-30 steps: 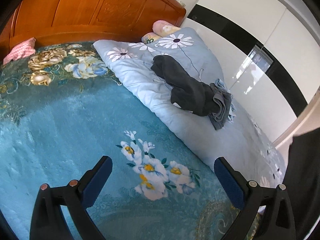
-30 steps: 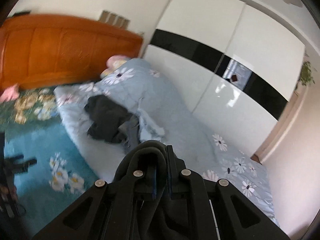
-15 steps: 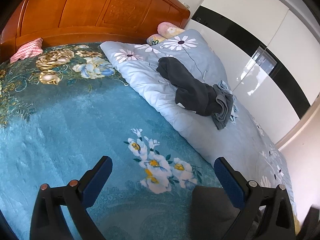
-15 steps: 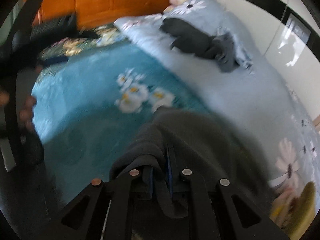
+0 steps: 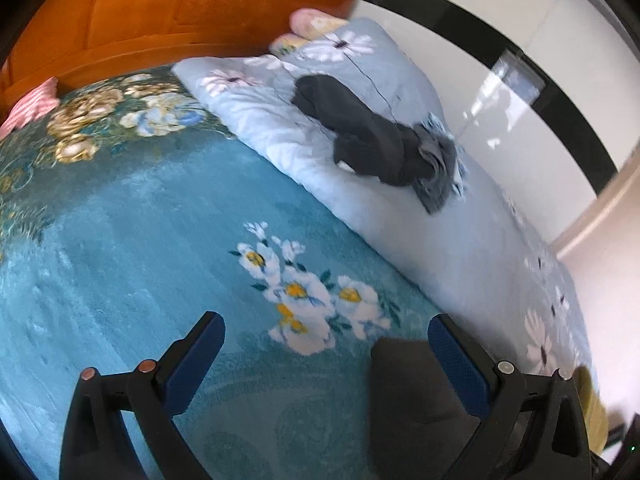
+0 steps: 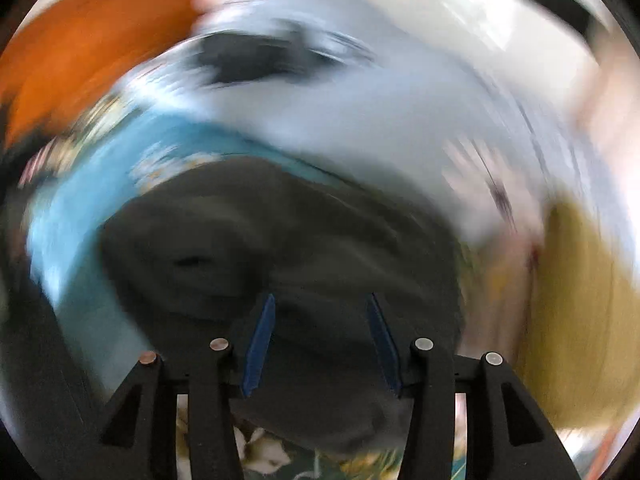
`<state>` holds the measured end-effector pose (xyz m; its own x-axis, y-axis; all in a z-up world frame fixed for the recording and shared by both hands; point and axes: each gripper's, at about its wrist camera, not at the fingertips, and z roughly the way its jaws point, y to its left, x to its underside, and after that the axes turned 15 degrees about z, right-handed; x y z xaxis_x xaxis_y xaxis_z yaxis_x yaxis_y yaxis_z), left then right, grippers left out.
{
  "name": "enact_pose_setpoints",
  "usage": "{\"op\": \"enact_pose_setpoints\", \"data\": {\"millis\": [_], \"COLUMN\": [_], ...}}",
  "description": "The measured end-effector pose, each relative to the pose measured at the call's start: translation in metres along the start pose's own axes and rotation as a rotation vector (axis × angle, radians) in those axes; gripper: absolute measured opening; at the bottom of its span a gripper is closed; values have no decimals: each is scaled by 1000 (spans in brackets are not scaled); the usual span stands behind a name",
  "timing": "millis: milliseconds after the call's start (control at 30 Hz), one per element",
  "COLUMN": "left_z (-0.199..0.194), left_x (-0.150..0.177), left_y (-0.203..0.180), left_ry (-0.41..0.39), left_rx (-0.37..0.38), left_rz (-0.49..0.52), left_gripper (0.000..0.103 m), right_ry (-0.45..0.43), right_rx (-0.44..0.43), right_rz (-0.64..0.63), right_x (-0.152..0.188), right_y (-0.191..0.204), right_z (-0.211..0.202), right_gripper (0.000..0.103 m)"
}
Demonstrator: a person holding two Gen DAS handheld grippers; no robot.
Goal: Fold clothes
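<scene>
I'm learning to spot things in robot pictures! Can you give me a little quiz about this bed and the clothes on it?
1. True or false: the left gripper has its jaws wide apart.
2. What lies under the right gripper? A) dark grey garment B) pink pillow C) towel
3. The pile of dark clothes lies on the pale blue ____.

Key: 1 true. 2 A, the dark grey garment; the jaws are opening over it. 3 quilt.

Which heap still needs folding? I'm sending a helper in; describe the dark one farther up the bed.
Find the orange wooden headboard, then the pale blue daisy-print quilt along the bed's wardrobe side. On that quilt lies a crumpled pile of dark clothes, charcoal with a lighter grey piece at one end, the only dark thing on it.
</scene>
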<state>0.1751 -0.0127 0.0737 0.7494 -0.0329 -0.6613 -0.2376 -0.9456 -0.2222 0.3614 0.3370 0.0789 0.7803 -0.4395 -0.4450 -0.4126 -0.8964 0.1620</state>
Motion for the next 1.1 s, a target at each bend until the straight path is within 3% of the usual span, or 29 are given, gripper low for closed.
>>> {"op": "enact_pose_setpoints", "data": {"millis": [100, 233, 567, 633, 733, 900, 933, 1100], "left_z": [-3, -2, -7, -8, -7, 5, 8, 26], "left_x": [1, 5, 10, 14, 23, 43, 46, 55], "left_y": [-20, -37, -51, -68, -109, -161, -167, -184], "left_ry": [-10, 4, 28, 41, 66, 124, 141, 216], "left_rx": [-21, -60, -18, 29, 60, 70, 74, 95], "left_rz": [94, 162, 208, 268, 453, 705, 735, 802], "left_gripper": [103, 103, 103, 103, 103, 102, 101, 75], "right_ry": [73, 100, 110, 108, 102, 121, 119, 130], "right_rx": [-51, -88, -125, -126, -124, -100, -95, -103], "right_rz": [320, 432, 329, 307, 296, 430, 431, 436], "right_x": [-1, 7, 6, 6, 4, 7, 8, 8], "right_y": [-58, -72, -24, -20, -22, -47, -48, -45], "right_z": [14, 29, 46, 44, 39, 43, 42, 41], "right_gripper": [49, 49, 49, 49, 49, 49, 49, 49]}}
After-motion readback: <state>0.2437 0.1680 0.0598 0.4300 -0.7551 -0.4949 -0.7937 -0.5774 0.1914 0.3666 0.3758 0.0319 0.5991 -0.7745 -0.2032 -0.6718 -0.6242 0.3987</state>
